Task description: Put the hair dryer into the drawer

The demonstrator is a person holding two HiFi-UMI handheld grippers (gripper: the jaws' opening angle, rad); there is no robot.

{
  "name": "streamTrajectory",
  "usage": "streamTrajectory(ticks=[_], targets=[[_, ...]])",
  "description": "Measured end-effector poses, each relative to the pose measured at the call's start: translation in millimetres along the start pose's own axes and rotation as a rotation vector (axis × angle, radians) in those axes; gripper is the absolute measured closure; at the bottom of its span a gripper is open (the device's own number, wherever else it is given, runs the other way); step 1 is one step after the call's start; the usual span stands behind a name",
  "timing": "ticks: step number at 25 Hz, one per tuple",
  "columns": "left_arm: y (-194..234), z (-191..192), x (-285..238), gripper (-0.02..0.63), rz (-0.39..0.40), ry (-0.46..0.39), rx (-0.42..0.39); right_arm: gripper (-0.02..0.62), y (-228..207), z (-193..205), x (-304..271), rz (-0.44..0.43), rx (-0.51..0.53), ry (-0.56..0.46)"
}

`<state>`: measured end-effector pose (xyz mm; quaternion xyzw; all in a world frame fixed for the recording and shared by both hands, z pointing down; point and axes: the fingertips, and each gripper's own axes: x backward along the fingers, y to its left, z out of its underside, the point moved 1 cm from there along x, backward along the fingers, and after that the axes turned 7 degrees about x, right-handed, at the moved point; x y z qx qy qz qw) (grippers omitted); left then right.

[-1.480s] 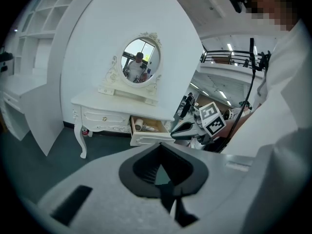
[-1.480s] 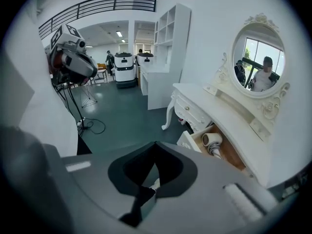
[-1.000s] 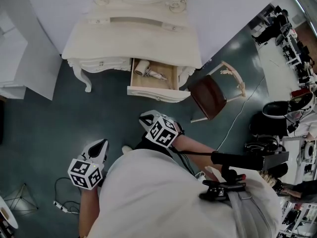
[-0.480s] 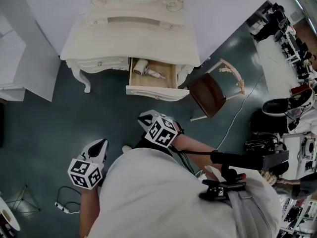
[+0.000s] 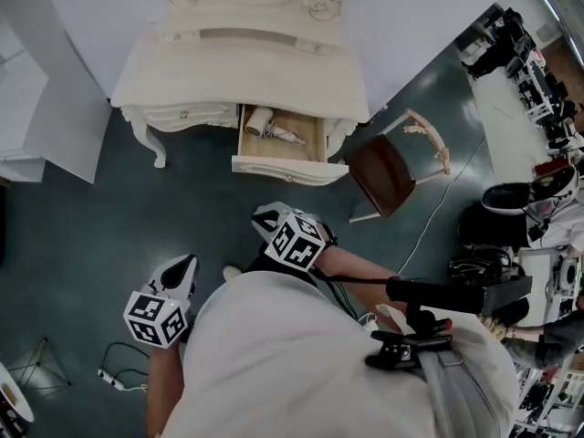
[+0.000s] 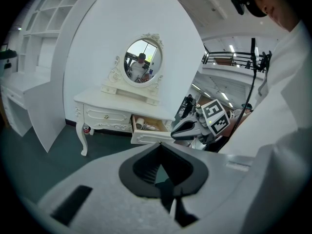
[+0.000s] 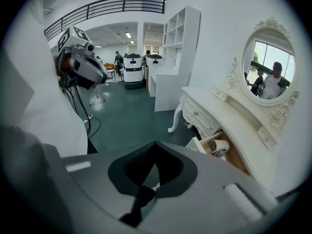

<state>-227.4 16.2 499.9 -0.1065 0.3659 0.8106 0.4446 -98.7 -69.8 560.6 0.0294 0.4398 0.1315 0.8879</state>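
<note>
The white hair dryer (image 5: 262, 123) lies in the back left of the open wooden drawer (image 5: 278, 168) of the cream dressing table (image 5: 237, 71). It also shows in the left gripper view (image 6: 140, 124) and the right gripper view (image 7: 219, 146). Both grippers hang over the dark floor, well short of the drawer. My left gripper (image 5: 187, 265) is shut and holds nothing. My right gripper (image 5: 265, 215) is also shut and holds nothing, and it is the nearer one to the drawer front. Each gripper's own view shows its jaws closed to a point (image 6: 160, 145) (image 7: 156, 144).
A brown-seated chair (image 5: 388, 176) stands right of the drawer. A white shelf unit (image 5: 64, 126) sits left of the table. An oval mirror (image 6: 142, 60) tops the table. Cables (image 5: 119, 377) lie on the floor at lower left; desks and gear crowd the right edge.
</note>
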Motion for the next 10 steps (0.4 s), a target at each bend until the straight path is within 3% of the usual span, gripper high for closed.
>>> streamTrajectory(ticks=[10], targets=[[2.0,-1.4,-0.4,0.604,-0.014,0.001,0.01,0.595,-1.2,-2.2,-1.8,-0.015,0.007,-0.007]])
